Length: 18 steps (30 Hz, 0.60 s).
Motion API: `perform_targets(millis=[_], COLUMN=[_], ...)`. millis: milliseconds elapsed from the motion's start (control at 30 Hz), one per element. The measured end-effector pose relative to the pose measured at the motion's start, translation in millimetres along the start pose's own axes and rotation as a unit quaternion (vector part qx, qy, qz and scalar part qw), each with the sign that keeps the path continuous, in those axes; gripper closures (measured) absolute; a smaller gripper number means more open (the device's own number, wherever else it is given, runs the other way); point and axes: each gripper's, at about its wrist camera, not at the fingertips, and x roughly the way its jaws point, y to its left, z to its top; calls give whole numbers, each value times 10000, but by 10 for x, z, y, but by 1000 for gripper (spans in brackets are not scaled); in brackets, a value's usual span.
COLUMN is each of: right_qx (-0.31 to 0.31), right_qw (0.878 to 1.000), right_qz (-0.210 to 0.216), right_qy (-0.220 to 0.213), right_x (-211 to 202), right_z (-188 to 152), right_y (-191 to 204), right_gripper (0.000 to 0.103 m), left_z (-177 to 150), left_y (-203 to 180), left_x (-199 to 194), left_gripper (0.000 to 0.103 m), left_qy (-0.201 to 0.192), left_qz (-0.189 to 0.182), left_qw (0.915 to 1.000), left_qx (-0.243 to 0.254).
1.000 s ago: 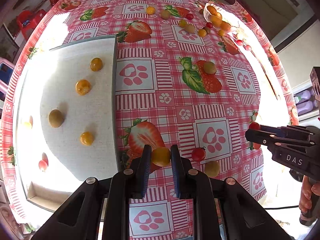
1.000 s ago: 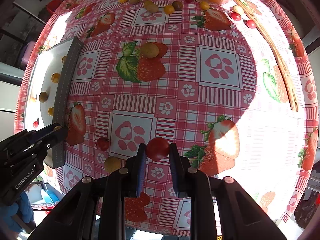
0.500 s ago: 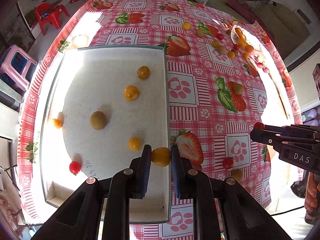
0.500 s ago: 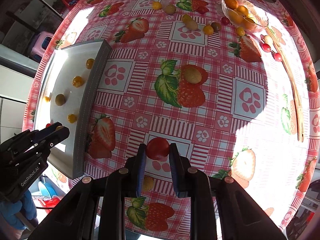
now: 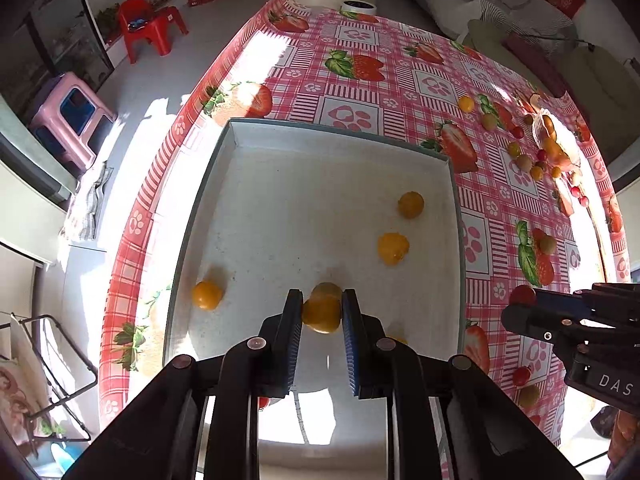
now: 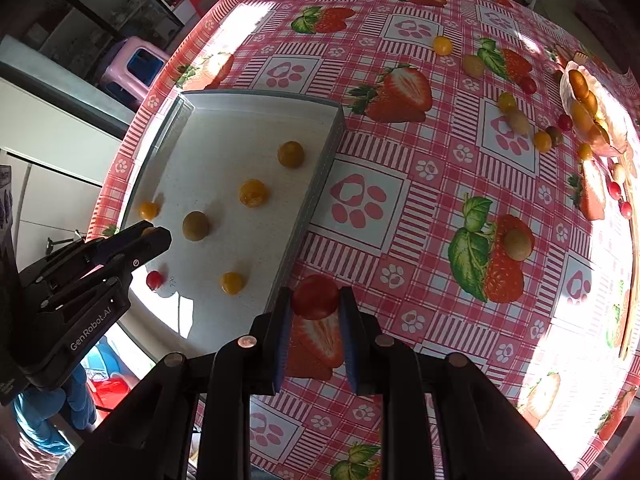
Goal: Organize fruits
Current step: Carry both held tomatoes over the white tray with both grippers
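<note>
— Holding anything risky right now?

— I'm pinching a yellow tomato in my left gripper over the near half of the tray, and my right gripper is squeezing a red tomato just outside the tray's right wall, above the tablecloth.

— What am I worrying about?

— Letting go from height: the fruit is probably rolling, knocking the olive-green tomato directly beneath it. And releasing red too early is dropping it outside the tray.
</note>
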Motion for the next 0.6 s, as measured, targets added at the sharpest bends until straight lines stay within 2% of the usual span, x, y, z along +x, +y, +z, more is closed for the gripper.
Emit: perform_targets(millis=[267, 600], right_qx=[-208, -454], right_qw=[9996, 9983], right_qz=[126, 110], right_qy=[122, 346], right_x=[277, 621], right_z=[248, 395], right_y=[322, 447], right_gripper=[78, 78], left_z=[250, 348], left_y=[156, 244], left_x=[285, 576], left_gripper=[82, 82], left_qy=[42, 254], left_qz=[140, 139], left_qw=[9999, 9996], left_qx=[32, -5])
